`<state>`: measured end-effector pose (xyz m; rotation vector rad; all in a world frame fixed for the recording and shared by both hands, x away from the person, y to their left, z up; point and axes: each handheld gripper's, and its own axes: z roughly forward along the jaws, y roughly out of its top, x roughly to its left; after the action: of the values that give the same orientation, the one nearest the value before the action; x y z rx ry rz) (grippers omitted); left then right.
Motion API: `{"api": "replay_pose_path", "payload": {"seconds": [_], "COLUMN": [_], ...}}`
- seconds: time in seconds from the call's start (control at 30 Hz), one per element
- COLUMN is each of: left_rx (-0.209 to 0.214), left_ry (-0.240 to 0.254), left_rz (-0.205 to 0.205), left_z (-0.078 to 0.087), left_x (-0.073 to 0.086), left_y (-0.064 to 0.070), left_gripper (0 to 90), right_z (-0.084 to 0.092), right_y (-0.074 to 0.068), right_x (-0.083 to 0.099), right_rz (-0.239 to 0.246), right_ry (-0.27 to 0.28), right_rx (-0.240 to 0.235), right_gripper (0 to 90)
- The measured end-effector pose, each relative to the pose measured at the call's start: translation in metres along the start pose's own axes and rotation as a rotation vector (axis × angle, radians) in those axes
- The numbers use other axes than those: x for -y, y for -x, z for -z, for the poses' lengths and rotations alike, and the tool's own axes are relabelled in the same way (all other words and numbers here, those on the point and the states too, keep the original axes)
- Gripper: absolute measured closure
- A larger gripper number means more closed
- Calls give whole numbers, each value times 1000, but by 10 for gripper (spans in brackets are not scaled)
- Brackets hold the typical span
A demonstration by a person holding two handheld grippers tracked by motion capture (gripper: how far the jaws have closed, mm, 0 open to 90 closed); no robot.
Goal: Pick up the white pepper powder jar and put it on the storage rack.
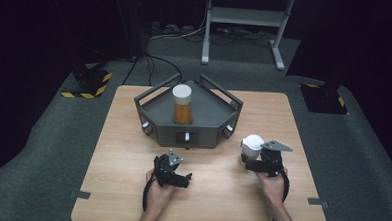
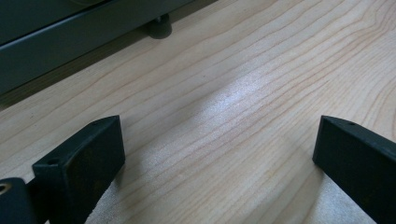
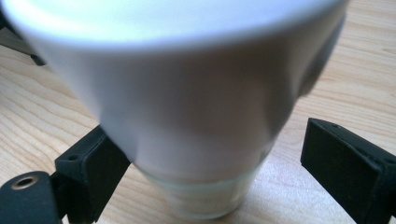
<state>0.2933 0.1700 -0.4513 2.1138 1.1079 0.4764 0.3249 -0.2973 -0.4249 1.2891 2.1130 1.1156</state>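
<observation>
progress: early, nothing lifted | right gripper (image 3: 205, 154): my jaws wide, straddling the white cup (image 1: 252, 145), left pad touching, right pad apart | cup: on table (image 1: 127, 152), 4 o'clock of the grey tray (image 1: 153, 119) | left gripper (image 2: 215, 154): wide, empty | left: close, lift | unclear: cup's rim cut off, contents hidden
</observation>
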Motion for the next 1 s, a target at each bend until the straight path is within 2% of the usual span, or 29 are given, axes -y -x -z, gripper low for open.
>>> {"api": "replay_pose_path", "payload": {"seconds": [0.43,1.0], "left_rx": [0,0], "left_ry": [0,1], "left_rz": [-1,0], "left_z": [0,0], "left_x": [0,0], "left_y": [0,0], "left_gripper": [23,25], "right_z": [-8,-18], "right_y": [1,-4], "right_x": [-7,-8], "right_rz": [14,51], "right_ry": [-6,-10], "right_rx": [-9,-22], "right_gripper": [141,252]}}
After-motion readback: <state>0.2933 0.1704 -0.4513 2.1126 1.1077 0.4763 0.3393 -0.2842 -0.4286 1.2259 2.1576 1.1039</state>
